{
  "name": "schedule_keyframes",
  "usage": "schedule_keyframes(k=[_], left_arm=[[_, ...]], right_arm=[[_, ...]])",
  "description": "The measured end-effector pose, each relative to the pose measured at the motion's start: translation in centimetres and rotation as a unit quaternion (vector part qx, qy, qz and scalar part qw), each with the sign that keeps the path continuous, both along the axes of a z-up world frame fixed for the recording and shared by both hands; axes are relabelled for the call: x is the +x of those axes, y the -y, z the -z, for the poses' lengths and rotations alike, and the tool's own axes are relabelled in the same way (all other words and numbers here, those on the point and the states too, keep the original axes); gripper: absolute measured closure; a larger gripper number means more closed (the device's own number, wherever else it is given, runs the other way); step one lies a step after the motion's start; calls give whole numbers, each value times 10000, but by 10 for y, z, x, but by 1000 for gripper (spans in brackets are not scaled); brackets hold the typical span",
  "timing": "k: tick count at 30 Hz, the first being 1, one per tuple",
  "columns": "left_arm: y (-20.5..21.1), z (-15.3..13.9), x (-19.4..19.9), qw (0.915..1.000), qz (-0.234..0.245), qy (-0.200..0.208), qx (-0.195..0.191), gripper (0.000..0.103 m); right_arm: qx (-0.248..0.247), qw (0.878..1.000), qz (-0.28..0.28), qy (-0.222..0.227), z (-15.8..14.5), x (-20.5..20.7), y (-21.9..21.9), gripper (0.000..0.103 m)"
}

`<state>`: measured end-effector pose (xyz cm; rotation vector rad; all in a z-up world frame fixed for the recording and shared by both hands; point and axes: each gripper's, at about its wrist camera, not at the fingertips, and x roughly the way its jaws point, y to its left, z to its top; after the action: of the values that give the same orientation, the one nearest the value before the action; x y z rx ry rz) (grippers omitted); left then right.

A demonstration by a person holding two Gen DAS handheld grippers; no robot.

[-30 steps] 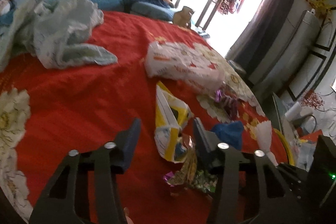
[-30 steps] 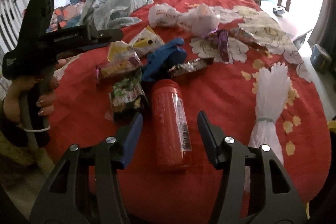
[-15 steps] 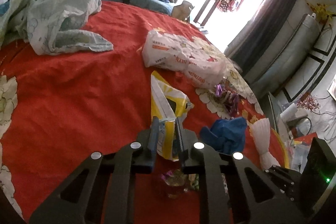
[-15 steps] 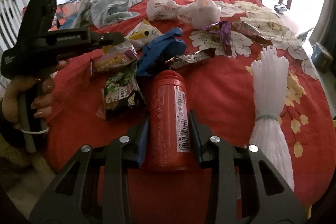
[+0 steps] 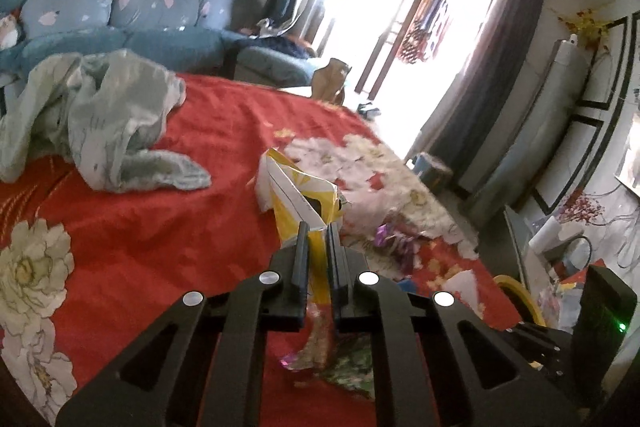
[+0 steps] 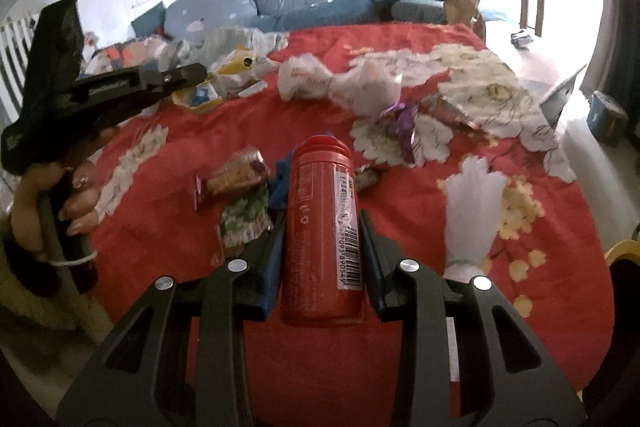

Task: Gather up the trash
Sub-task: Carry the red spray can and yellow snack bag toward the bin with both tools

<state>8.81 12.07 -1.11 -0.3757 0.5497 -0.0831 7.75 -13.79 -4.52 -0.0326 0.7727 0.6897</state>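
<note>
Both hands loaded: left gripper (image 5: 316,239) pinches the crumpled yellow-and-white snack bag (image 5: 298,193), lifted off the red flowered bedspread (image 5: 160,227); right gripper (image 6: 322,227) clamps the red plastic bottle (image 6: 320,219), long axis running straight ahead between its fingers, cap forward

Left gripper (image 5: 316,239) is up off the bed, fingers (image 5: 301,251) pinched almost together on a yellow wrapper (image 5: 298,195). The left hand (image 6: 52,203) wraps its handle, nails showing. Right gripper (image 6: 322,239) has fingers (image 6: 370,243) pressed against both sides of a red bottle (image 6: 322,227).
</note>
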Motion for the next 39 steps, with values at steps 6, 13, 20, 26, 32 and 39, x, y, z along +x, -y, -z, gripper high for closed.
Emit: schedule_keyframes(k=[6, 13, 20, 26, 32, 39], left_arm=[[17, -17, -6, 9995, 207, 221, 18, 95], [42, -28, -10, 9983, 428, 386, 129, 95], [61, -32, -9, 9968, 636, 472, 143, 95], [77, -34, -7, 9949, 845, 512, 195, 95], [98, -36, -5, 9923, 1087, 536, 268, 95], [117, -35, -1, 9897, 1297, 524, 315, 95]], right_arm=[[180, 9995, 169, 186, -18, 2, 13, 75], [358, 9978, 449, 336, -34, 8, 34, 75], [456, 9956, 681, 460, -44, 12, 54, 75], [530, 9927, 928, 551, -51, 15, 71, 75], [570, 9898, 1186, 543, -52, 18, 90, 75], [590, 9865, 1447, 487, -48, 20, 107, 75]])
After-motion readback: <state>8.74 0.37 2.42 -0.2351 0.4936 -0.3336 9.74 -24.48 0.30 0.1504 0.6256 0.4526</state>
